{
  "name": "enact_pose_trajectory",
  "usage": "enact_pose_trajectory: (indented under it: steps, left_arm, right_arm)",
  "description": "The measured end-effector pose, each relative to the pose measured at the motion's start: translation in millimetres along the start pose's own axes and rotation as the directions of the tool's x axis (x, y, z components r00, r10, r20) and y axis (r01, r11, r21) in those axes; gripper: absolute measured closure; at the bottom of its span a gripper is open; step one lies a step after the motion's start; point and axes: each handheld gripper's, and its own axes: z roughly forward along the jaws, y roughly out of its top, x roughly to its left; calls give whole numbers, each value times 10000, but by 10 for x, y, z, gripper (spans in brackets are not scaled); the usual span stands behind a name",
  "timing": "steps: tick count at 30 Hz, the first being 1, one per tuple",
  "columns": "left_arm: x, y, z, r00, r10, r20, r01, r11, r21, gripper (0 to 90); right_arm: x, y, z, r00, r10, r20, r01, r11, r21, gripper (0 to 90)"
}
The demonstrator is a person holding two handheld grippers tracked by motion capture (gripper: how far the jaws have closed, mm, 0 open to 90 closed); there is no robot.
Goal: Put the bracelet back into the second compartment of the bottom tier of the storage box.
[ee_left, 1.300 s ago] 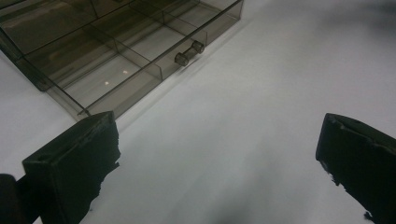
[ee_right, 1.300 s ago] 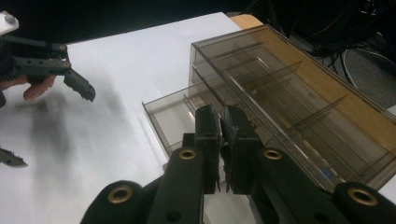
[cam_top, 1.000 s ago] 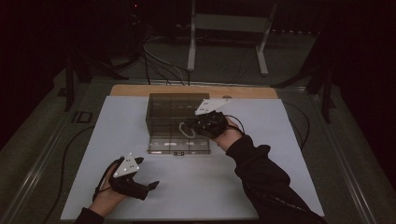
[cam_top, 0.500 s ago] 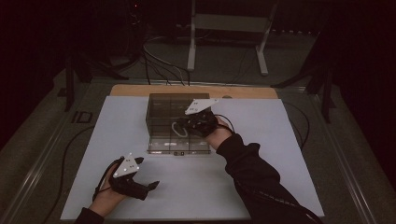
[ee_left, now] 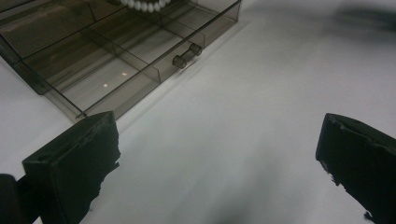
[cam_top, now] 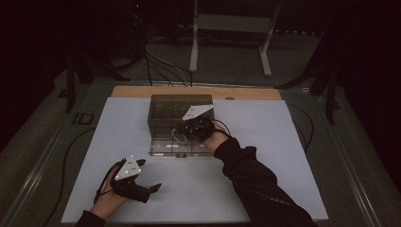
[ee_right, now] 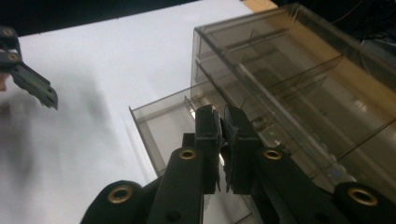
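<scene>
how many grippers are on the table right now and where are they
2. The left gripper rests near the table's front left, jaws open. The right gripper is shut over the clear drawer box's open drawer.

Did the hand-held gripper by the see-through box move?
Yes. The right hand-held gripper slid leftward, from the clear drawer box's right edge to over its open drawer.

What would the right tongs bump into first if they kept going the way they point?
Probably the floor of the open drawer in the clear box. The right tongs are shut and point down into it. A pearl necklace lies close, though depth is hard to judge.
</scene>
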Motion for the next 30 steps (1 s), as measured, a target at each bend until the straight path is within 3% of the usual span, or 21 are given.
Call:
enact_pose_trajectory:
  steps: [22,25,30]
  left_arm:
    - [2,0,0,10000,22,48,-22,10000,-7,0]
    - [2,-1,2,10000,24,25,-24,10000,-10,0]
    - [3,-2,3,10000,10,48,-10,10000,-24,0]
  right_arm:
    - [12,-269,276,9997,239,-89,-231,9964,818,858]
    - [6,-342,328,9999,130,85,-139,9930,1170,858]
    - [-13,-375,349,9998,177,117,-190,9927,1192,858]
